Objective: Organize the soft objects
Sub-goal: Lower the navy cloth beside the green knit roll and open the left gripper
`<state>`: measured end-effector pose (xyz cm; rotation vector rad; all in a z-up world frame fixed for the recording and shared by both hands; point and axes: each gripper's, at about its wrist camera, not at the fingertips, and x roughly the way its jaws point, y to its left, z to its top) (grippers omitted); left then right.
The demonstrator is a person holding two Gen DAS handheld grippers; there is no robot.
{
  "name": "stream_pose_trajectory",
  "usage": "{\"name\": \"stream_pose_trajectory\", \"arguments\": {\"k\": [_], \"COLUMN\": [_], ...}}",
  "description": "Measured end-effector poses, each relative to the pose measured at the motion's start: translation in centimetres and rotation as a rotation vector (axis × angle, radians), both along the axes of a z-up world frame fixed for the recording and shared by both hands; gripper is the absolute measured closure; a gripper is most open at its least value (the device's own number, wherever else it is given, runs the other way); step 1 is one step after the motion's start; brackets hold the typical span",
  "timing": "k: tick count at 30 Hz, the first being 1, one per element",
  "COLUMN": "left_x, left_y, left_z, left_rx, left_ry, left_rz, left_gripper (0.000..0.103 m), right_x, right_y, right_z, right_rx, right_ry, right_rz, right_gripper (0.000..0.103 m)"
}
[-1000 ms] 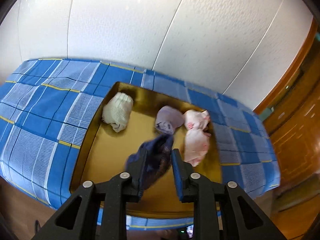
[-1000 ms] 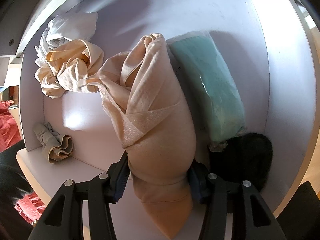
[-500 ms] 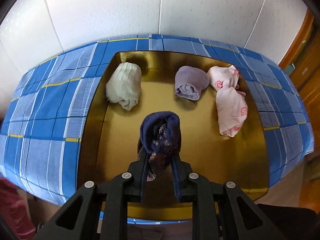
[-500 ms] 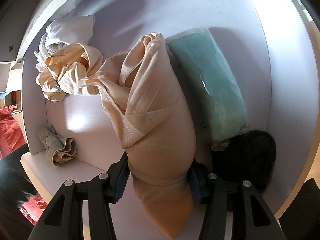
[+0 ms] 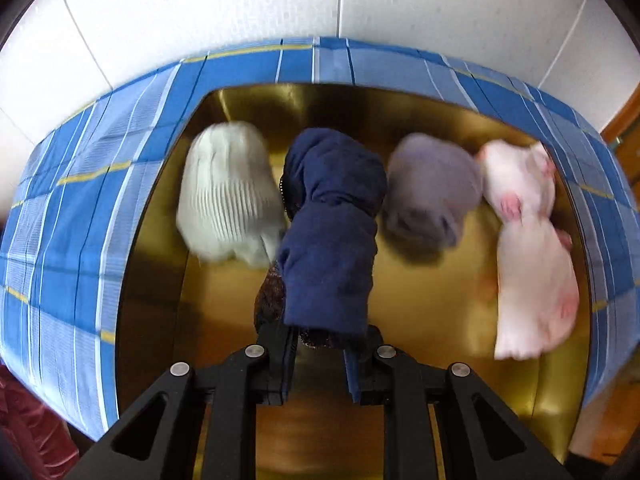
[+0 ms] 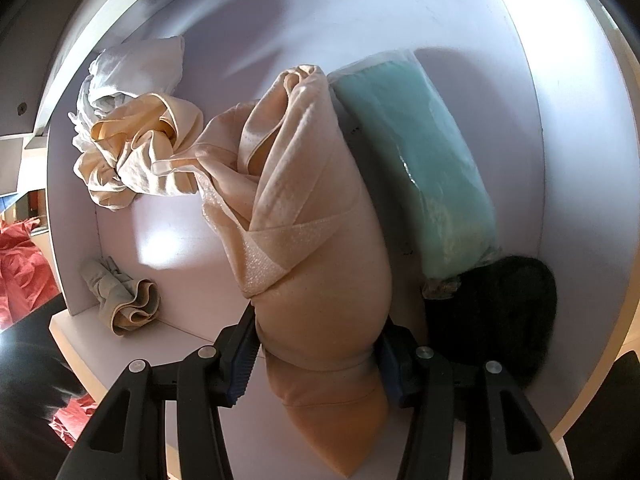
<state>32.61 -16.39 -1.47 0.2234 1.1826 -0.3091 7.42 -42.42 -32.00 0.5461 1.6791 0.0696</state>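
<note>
My left gripper (image 5: 320, 350) is shut on a rolled navy sock bundle (image 5: 330, 232), held low over a gold tray (image 5: 440, 308). The bundle hangs between a pale green ribbed roll (image 5: 228, 200) and a grey-lilac roll (image 5: 434, 188); a pink-and-white bundle (image 5: 528, 248) lies at the tray's right. My right gripper (image 6: 316, 354) is shut on a rolled peach garment (image 6: 316, 248) that lies on a white shelf (image 6: 180, 240). It lies beside a teal bagged roll (image 6: 420, 160).
The tray sits on a blue checked cloth (image 5: 72, 240) against a white wall. On the shelf are a crumpled cream-and-white heap (image 6: 136, 132), a small beige piece (image 6: 120, 300) and a black fuzzy item (image 6: 500, 312). Red fabric (image 6: 20, 272) lies off to the left.
The left gripper has dropped and moved forward over the tray, carrying the navy bundle in between the green and grey rolls. The right gripper and the peach roll have stayed put.
</note>
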Motion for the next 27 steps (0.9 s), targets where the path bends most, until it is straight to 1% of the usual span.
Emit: {"name": "stream_pose_trajectory", "arguments": {"k": [3, 4, 6, 8, 10, 12, 14, 17, 21, 27], "left_x": [0.9, 1.0, 0.7, 0.4, -0.4, -1.1, -1.8, -3.5, -6.0, -9.0], "left_y": [-0.5, -0.6, -0.7, -0.4, 0.0, 0.3, 0.7, 1.2, 1.9, 3.4], "left_z": [-0.2, -0.3, -0.2, 0.2, 1.0, 1.6, 2.1, 2.8, 3.6, 4.7], "left_rx": [0.006, 0.0, -0.029, -0.041, -0.046, -0.045, -0.038, 0.0, 0.018, -0.01], "left_ry": [-0.011, -0.008, -0.001, -0.015, -0.045, -0.063, -0.08, -0.132, -0.175, -0.189], "left_rz": [-0.009, -0.01, -0.022, -0.026, -0.024, -0.034, -0.043, -0.058, -0.092, -0.091], "left_gripper": [0.08, 0.077, 0.067, 0.043, 0.037, 0.036, 0.033, 0.03, 0.03, 0.03], "right_x": [0.1, 0.1, 0.1, 0.1, 0.1, 0.1, 0.1, 0.2, 0.2, 0.1], "right_y": [-0.3, -0.4, -0.5, -0.5, -0.6, -0.5, -0.3, 0.0, 0.4, 0.7], "right_z": [-0.1, -0.2, -0.2, -0.3, -0.2, -0.2, -0.1, 0.0, 0.1, 0.3], "right_rx": [0.006, 0.009, 0.011, 0.01, 0.006, 0.001, -0.002, -0.006, -0.014, -0.021], "right_ry": [0.003, 0.004, 0.006, 0.006, 0.006, 0.004, 0.002, -0.001, -0.006, -0.012], "right_rz": [-0.003, -0.007, -0.01, -0.009, -0.007, -0.002, -0.001, 0.005, 0.016, 0.025], "right_gripper": [0.051, 0.051, 0.051, 0.051, 0.051, 0.051, 0.051, 0.051, 0.051, 0.051]}}
